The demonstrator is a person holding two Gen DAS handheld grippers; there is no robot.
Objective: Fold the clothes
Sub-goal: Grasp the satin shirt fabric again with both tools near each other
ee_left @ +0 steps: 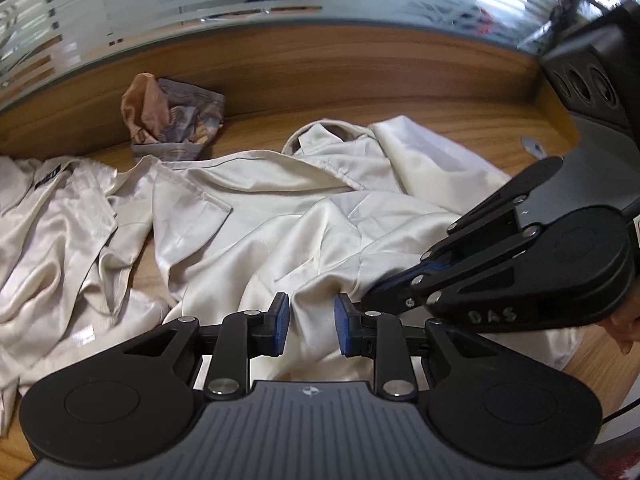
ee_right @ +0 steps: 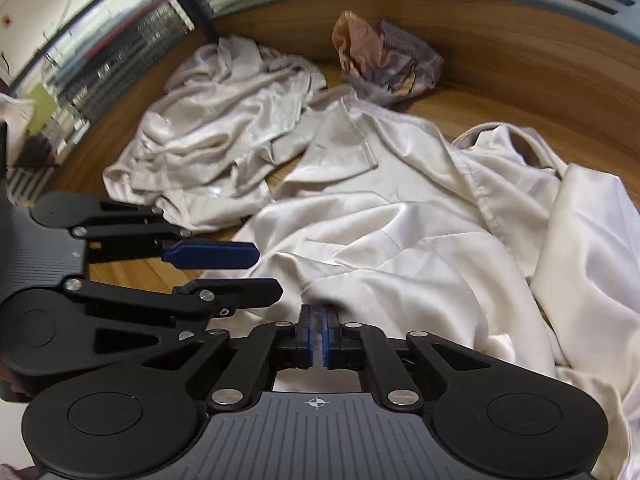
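1. Although the task asks for folded clothes, no folded garment is seen anywhere on the wooden desk; the cloth in view lies loose.
2. The cream satin garment, the largest piece, is spread across the middle of the desk with creases, a raised collar at the far side and one panel turned over at the right; no neat fold is shown on it.
3. A second pale garment is heaped in a rumpled pile to the left, its edge touching the first.
4. A small patterned cloth is bunched against the back wall, just beyond both.
5. The right gripper is seen with its jaws pinched almost together on a ridge of the cream garment's near edge.
6. The left gripper is held just beside it, its jaws parted around a raised pleat of the same edge without clamping it.
7. By this evidence, folding of all three pieces is judged to remain.
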